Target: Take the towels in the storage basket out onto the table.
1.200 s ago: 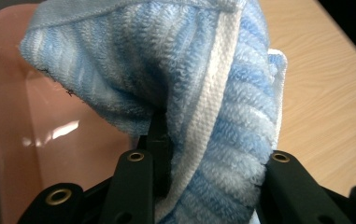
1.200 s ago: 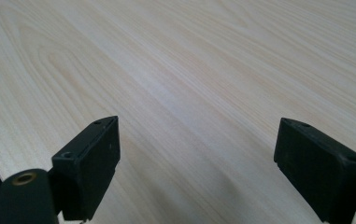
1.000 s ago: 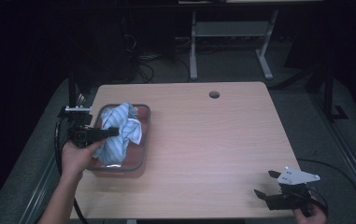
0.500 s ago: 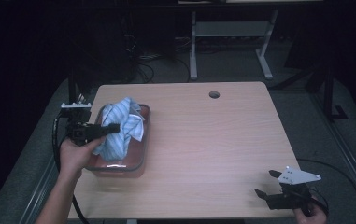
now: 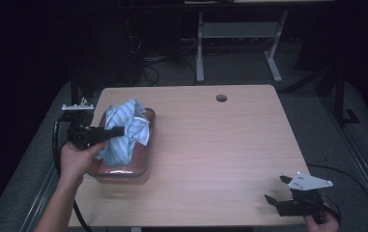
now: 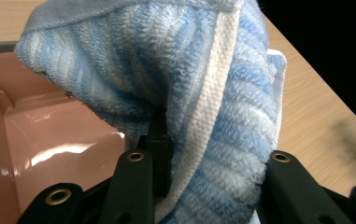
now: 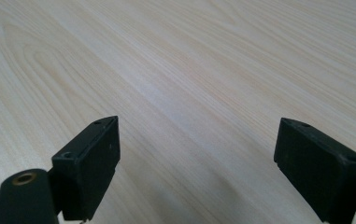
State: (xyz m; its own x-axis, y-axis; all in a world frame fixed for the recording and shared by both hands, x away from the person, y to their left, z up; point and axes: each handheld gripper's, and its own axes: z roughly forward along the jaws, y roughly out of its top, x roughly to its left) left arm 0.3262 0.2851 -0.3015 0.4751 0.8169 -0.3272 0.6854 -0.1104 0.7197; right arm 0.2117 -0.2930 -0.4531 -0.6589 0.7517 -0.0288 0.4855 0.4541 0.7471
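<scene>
1. The step in hand looks like lifting the blue-and-white striped towel (image 5: 123, 129) out of the pink tub (image 5: 148, 145). The left tool (image 5: 116, 130) is clamped on a fold of the towel. In the left gripper view the terry cloth (image 6: 203, 107) is bunched between the black jaws and drapes over them.

2. The towel is at the left side of the desk (image 5: 220, 154). Its upper part is raised in a peak above the tub. Its lower part hangs down into the tub, so I judge the lift to be only partly done.

3. The next move calls for more height, so that the trailing end clears the tub's rim. The towel can then be carried toward the open middle of the desk. The grip is on one fold only, so a jerk could let the cloth slip or drag the light tub along.

4. The right tool (image 5: 288, 195) waits at the near right corner of the desk, well apart from the towel. Its jaws stand wide over bare wood with nothing between them, as the right gripper view (image 7: 196, 172) shows.

5. Count: one towel, one tub, two tools, one desk, one round cable hole (image 5: 221, 98) at the far edge.
</scene>
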